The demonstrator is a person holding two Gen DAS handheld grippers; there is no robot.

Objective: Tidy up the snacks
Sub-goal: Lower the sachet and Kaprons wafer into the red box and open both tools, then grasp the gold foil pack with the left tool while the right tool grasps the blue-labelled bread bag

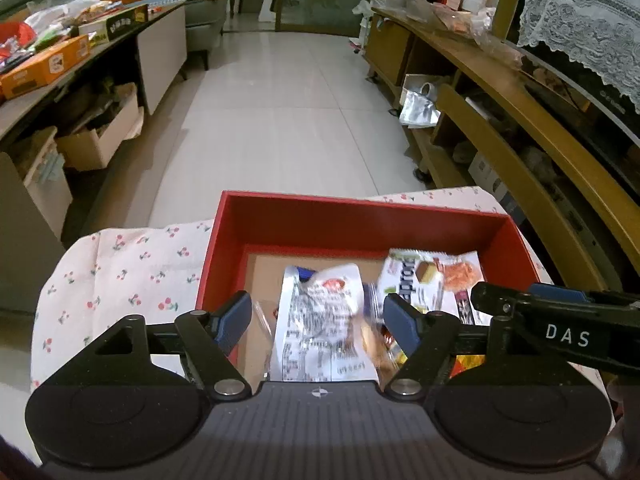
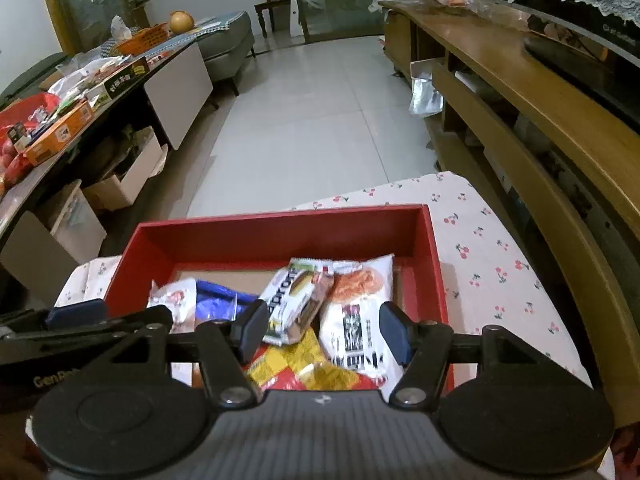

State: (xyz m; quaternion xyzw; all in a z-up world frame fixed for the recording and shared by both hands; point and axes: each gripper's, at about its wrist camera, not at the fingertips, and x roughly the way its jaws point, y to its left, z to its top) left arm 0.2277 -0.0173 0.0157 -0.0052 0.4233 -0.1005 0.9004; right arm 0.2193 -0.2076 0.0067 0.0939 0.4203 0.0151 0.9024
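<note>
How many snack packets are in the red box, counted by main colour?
In the red box:
White packets: 3, the silver-backed one, the biscuit one and the one with orange snacks
Blue packets: 1
Yellow-and-red packets: 1
Total: 5 that can be told apart; others may lie hidden.

One red box (image 2: 280,236) at the lower centre of the frame. Inside it, at least five snack packets: one white packet with blue (image 2: 188,300), one wafer packet (image 2: 296,296), one white packet with orange snack print (image 2: 360,304), and yellow wrappers (image 2: 304,364) low in the frame, their number unclear. One cherry-print cloth (image 2: 480,248). Two grippers, one per view.
</note>
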